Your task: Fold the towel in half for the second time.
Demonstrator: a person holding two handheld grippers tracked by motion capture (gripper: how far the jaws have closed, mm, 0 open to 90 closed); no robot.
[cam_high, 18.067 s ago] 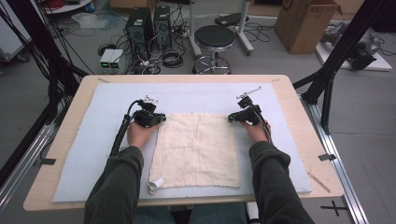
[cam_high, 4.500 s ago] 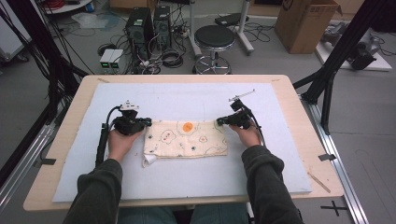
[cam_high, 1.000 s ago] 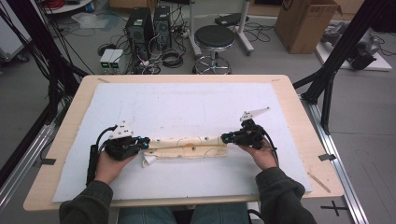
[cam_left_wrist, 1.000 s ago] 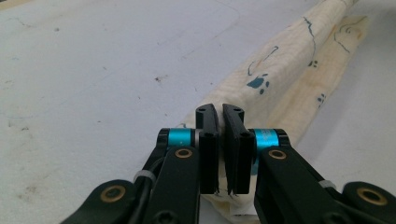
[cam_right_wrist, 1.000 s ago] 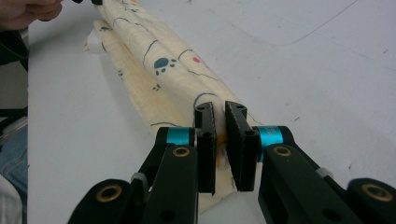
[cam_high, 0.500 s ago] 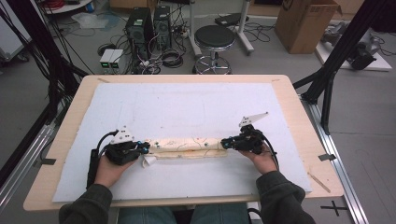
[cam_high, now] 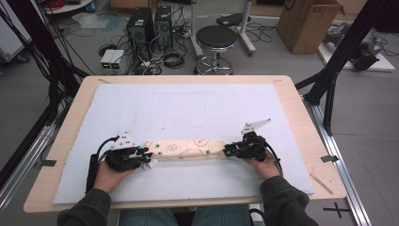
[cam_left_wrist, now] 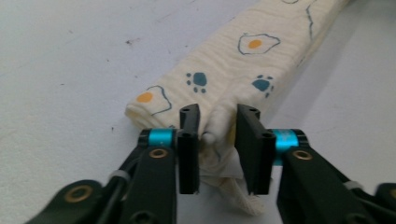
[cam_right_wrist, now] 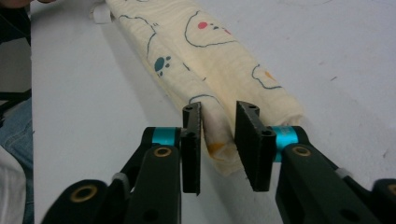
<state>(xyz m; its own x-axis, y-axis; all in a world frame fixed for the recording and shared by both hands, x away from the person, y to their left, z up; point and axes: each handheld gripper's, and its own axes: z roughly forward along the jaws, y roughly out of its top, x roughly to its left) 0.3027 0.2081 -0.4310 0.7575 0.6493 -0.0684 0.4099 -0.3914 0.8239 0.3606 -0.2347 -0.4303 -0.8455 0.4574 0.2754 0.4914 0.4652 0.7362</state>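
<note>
1. Left gripper point(cam_left_wrist: 218, 135): jaws just opening, slack around one end of the folded cloth point(cam_left_wrist: 243, 65).
2. Right gripper point(cam_right_wrist: 218, 135): jaws just opening, loosely astride the other end.
3. Cloth: a narrow strip flat on the white mat point(cam_high: 197, 108), near the front edge.

Cloth strip across near half of mat, one gripper at each end.
Folded cloth point(cam_high: 188, 149) lies on the mat point(cam_high: 188, 108), mat on the table point(cam_high: 301, 101). Left gripper point(cam_high: 147, 157) at cloth's left end, right gripper point(cam_high: 228, 151) at right end, a fold between each pair of jaws. Stool point(cam_high: 215, 38) behind the table.
</note>
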